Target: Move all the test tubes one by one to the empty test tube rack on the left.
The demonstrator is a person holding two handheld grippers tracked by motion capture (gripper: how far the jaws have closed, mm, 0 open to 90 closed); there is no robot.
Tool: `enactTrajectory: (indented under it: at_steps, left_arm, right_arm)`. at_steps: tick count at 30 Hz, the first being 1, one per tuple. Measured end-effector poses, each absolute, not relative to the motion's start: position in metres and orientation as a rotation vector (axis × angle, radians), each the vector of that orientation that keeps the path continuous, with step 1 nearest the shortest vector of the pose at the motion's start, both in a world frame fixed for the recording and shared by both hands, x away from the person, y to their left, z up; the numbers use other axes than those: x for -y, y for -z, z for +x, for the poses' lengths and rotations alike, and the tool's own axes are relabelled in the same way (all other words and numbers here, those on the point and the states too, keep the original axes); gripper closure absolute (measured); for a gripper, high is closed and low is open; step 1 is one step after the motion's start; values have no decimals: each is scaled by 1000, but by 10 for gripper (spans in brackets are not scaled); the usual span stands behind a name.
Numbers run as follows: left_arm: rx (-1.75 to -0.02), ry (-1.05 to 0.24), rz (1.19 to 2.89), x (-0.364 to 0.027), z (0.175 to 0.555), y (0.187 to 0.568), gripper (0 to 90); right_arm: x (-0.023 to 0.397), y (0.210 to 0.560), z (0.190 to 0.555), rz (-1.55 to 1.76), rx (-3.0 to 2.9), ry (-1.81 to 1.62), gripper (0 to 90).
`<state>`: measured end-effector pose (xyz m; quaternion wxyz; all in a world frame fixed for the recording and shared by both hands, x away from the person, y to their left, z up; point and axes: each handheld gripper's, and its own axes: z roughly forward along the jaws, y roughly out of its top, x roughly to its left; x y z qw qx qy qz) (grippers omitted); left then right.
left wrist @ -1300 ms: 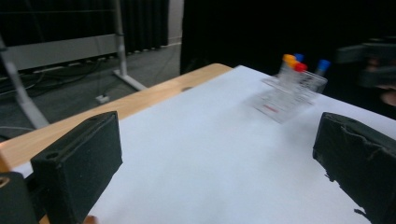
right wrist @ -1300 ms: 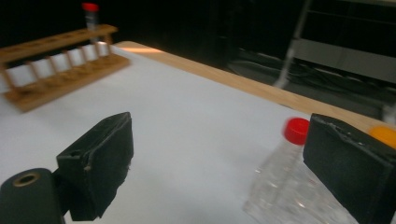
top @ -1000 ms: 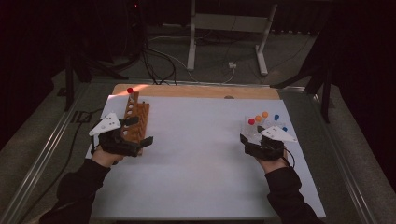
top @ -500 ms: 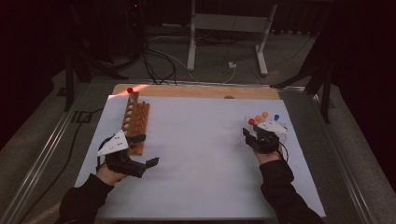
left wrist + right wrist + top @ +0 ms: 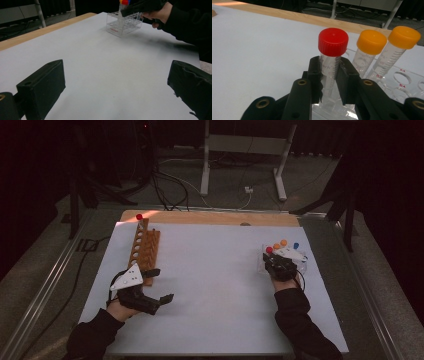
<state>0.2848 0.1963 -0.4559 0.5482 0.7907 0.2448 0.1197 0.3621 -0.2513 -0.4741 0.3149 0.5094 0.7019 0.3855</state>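
Observation:
In the right gripper view my right gripper (image 5: 330, 68) is shut on a clear tube with a red cap (image 5: 333, 41); its jaws have just been closing on the tube's body below the cap. The tube stands upright in a clear plastic rack (image 5: 402, 78). Seen from above, that gripper (image 5: 278, 261) hovers over the clear rack (image 5: 306, 266) at the table's right. My left gripper (image 5: 161, 285) rests low near the wooden rack (image 5: 144, 247), jaws wide apart. Nothing lies between its jaws (image 5: 117, 71), just white table.
Two orange-capped tubes (image 5: 372, 41) (image 5: 404, 37) stand right behind the held one, and a blue-capped tube (image 5: 296, 245) is farther along. A red-capped tube (image 5: 139, 217) tops the wooden rack's far end. White paper (image 5: 220, 285) covers the table.
My left gripper has drawn back from the wooden rack toward the person and sunk lower. My right gripper has edged forward onto the clear rack and closed around the red-capped tube.

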Motion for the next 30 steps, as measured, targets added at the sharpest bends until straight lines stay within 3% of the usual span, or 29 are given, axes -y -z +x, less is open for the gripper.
enactTrajectory:
  at_steps: [7,22,30]
  left_arm:
    - [-578,-275,1871,-196,286,455,24]
    - [-540,-240,1868,-191,288,440,24]
    - [-508,-203,1879,-182,289,434,24]
  right_arm:
    - [251,467,358,1298,-1853,-1021,748]
    - [239,410,335,1115,-1855,-1127,748]
    - [218,410,313,1029,-1974,-1231,748]
